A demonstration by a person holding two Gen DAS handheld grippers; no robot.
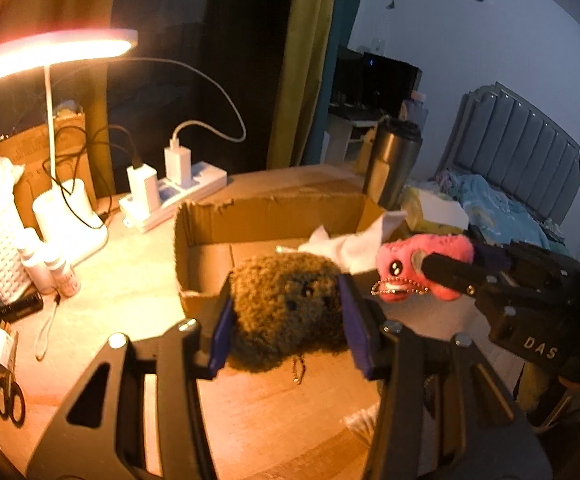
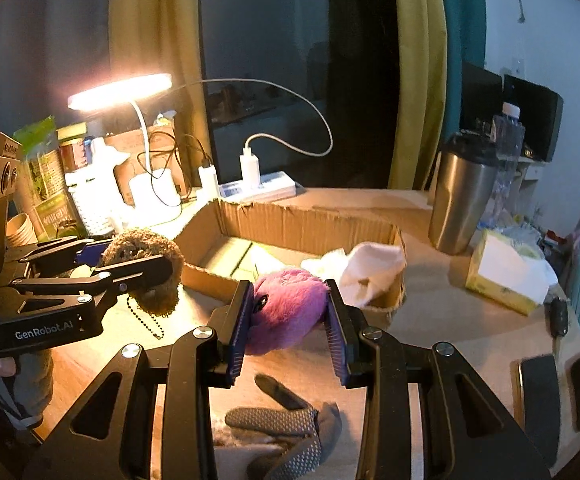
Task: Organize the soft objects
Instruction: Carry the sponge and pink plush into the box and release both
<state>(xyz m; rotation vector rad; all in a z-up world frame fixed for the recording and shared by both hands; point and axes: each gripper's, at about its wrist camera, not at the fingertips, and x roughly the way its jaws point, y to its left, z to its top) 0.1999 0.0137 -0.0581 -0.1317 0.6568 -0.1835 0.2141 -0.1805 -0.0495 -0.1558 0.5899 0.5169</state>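
Gripping a plush toy apiece, two handheld grippers hang above the near part of a lamplit desk. The left gripper (image 1: pixel 286 316) pinches a curly brown plush (image 1: pixel 286 308) by its flanks, a bead chain dangling beneath; just beside it to the right, the right gripper (image 2: pixel 290 320) squeezes a pink plush (image 2: pixel 290 304), its own chain looped at the mouth. A grey dotted glove (image 2: pixel 286 436) lies on the desk's near edge below the right gripper. Just beyond both toys sits an open cardboard box (image 1: pixel 194 236) near the middle of the desk, a white cloth (image 1: pixel 349 246) draped over its right rim. Farther back, a steel tumbler (image 2: pixel 461 204) stands toward the right edge and a desk lamp (image 1: pixel 56 52) glows at the far left. Both toys look light and yielding; a hold across the stuffed middle, as now, seems surest, since the chains could snag on the box's torn wall.
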